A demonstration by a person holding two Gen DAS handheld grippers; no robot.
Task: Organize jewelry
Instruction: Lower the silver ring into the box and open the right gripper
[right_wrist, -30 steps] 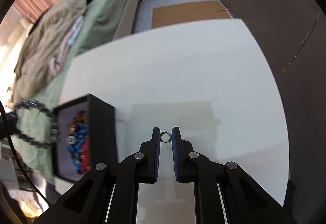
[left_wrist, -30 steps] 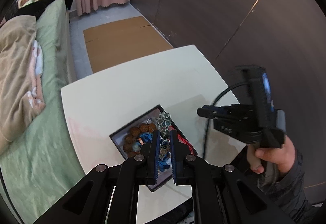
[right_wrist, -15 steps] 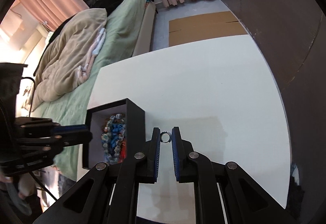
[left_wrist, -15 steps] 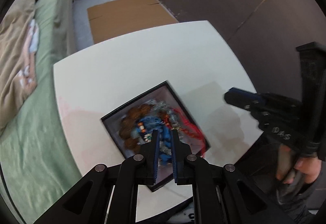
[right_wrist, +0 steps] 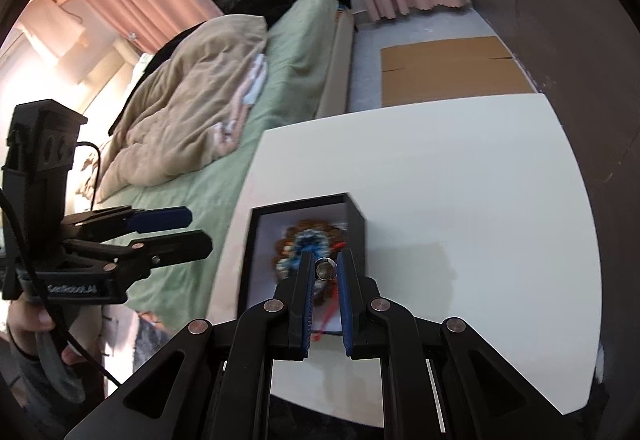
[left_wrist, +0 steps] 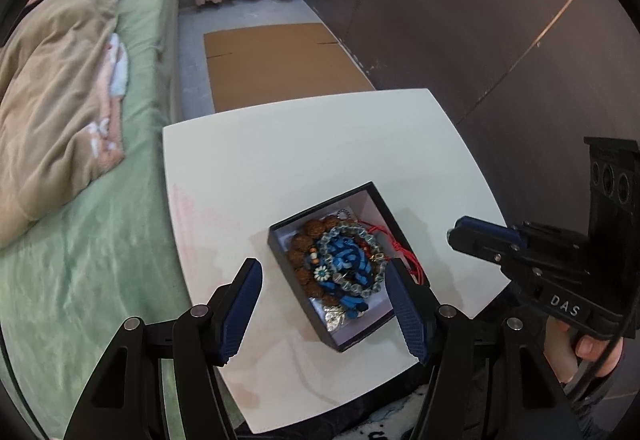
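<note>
A black jewelry box [left_wrist: 362, 196] with a white lining sits on the white table [left_wrist: 304, 144]. In it lie brown bead, pale blue bead and blue cord bracelets [left_wrist: 344, 260] and a red cord. My left gripper [left_wrist: 322, 282] is open and empty, above the box's near side. My right gripper [right_wrist: 326, 270] is shut on a small silver ring [right_wrist: 325, 269], held over the box [right_wrist: 356, 218]. The right gripper also shows at the right edge of the left wrist view [left_wrist: 480, 236].
A bed with a green sheet [left_wrist: 100, 240] and a beige quilt [left_wrist: 52, 100] runs along the table's left side. Flat cardboard [left_wrist: 280, 60] lies on the floor beyond the table. A dark wall [left_wrist: 480, 20] stands to the right.
My left gripper let the pale blue bead bracelet down into the box and opened wide. My right gripper carried the ring left, from over the bare table to over the box.
</note>
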